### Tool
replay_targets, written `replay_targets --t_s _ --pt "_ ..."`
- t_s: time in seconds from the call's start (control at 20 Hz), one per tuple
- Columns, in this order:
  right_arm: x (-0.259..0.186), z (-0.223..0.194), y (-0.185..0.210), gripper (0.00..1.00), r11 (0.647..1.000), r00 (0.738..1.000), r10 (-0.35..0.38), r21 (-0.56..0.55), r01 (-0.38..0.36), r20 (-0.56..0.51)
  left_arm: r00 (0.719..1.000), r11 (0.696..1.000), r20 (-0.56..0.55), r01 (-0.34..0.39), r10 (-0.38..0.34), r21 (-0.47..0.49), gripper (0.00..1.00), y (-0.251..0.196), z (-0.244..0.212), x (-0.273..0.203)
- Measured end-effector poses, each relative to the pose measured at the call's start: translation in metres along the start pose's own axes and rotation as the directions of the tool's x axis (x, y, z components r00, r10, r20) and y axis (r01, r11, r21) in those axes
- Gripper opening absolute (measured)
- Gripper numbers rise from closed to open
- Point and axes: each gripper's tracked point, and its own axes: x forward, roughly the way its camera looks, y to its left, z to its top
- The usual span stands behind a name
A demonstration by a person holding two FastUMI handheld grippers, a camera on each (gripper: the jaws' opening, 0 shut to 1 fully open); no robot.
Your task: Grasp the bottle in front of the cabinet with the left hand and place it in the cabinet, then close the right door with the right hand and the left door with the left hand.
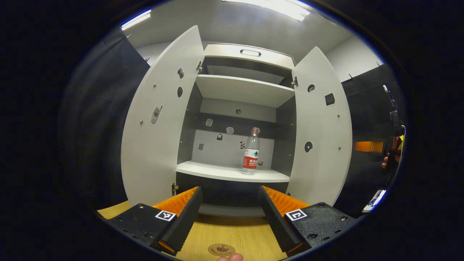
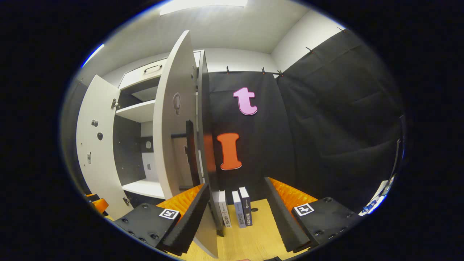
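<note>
A clear plastic bottle [image 1: 251, 151] with a red label stands upright on the lower shelf [image 1: 217, 172] of the grey cabinet, toward its right side. Both cabinet doors are swung open: the left door [image 1: 159, 119] and the right door [image 1: 322, 134]. My left gripper [image 1: 229, 214] is open and holds nothing, a little in front of the cabinet and below the shelf. In the right gripper view, my right gripper [image 2: 237, 214] is open, and the right door's [image 2: 175, 123] free edge runs down between its fingers, near the left finger. The left door [image 2: 98, 145] shows farther off.
The cabinet stands on a wooden tabletop [image 1: 224, 232]. An upper shelf [image 1: 243, 88] sits above the bottle. Three upright books [image 2: 235, 208] stand by the cabinet's right side against the black cloth wall. A round wooden coaster [image 1: 221, 249] lies near the table's front edge. A person's hand [image 1: 389, 159] is at far right.
</note>
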Motion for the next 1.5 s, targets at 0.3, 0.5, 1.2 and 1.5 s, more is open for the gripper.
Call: replay_targets --t_s 0.3,0.5,1.2,1.5 --pt "0.020 0.018 0.006 0.98 0.997 0.999 -0.033 -0.067 0.035 0.021 0.998 0.998 -0.001 -0.057 0.057 -0.026 0.95 0.031 0.003 -0.006" --pt "0.019 0.020 0.009 0.88 0.993 0.998 -0.054 -0.101 0.058 0.037 0.997 0.996 0.000 -0.081 0.081 -0.031 0.95 0.046 0.003 -0.008" --pt "0.012 0.013 0.068 0.95 0.997 0.999 0.022 -0.069 -0.019 0.040 1.000 0.999 0.008 -0.004 0.004 -0.051 0.95 0.044 0.002 0.009" --pt "0.014 0.006 0.118 0.95 0.991 0.991 0.127 -0.048 -0.125 0.035 1.000 0.998 0.008 -0.027 0.028 -0.051 0.95 0.058 0.003 0.010"
